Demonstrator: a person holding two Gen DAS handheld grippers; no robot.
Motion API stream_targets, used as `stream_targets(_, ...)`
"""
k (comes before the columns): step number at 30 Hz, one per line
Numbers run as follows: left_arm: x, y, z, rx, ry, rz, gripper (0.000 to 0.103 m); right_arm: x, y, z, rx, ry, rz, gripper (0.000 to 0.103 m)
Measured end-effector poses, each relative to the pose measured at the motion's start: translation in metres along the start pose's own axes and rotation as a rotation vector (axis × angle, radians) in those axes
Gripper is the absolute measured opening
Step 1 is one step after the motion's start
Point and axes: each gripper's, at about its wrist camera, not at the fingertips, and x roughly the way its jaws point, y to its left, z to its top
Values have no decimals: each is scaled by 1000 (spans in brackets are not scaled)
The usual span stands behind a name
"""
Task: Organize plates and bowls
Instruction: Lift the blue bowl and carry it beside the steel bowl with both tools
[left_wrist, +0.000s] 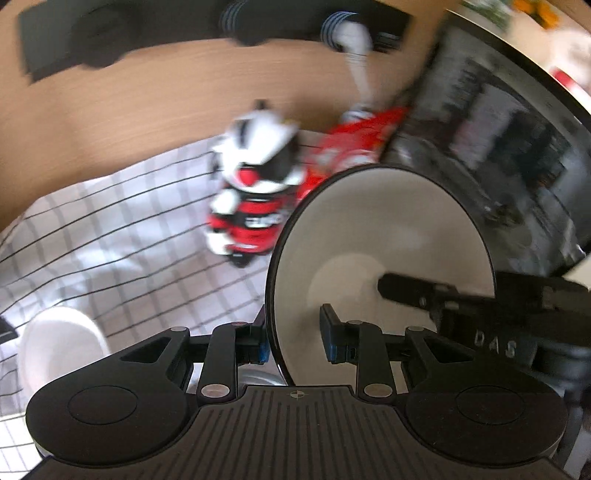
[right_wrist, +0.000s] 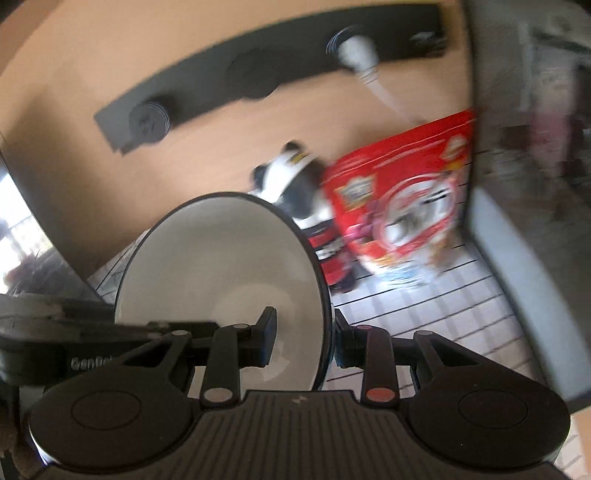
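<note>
The left gripper (left_wrist: 293, 338), with "DAS" legible on the right gripper's body beside it, clamped one rim of a white, dark-rimmed bowl (left_wrist: 380, 236). The right gripper (right_wrist: 304, 338) pinched the opposite rim; partial lettering "GenRo" showed nearby. The bowl hung tilted above the checked cloth (left_wrist: 122, 221) on the surface, near a red box (right_wrist: 402, 206) and a smaller white bowl (left_wrist: 59, 350).

The left gripper (left_wrist: 295, 338) points steeply downward, its 2 jaws closed on the near rim of a bowl (left_wrist: 388, 236) — one inside, one outside. The right gripper (right_wrist: 306, 339) tilts down less sharply, jaws clamped on the opposite rim — both carry the bowl together.
</note>
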Motion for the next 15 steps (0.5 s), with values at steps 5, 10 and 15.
stream_targets(5,22,-58,-7,35,23,-32,29,-27,-60,-16,32,-4,-19,31)
stream_targets(10,74,-102,-23,4,153,-70,29,-27,-118,-40,55,65,-39,31)
stream_targets(15,122,-123,-54,-71,265,-56,29,-1,-163,-68,57,183,-22,31)
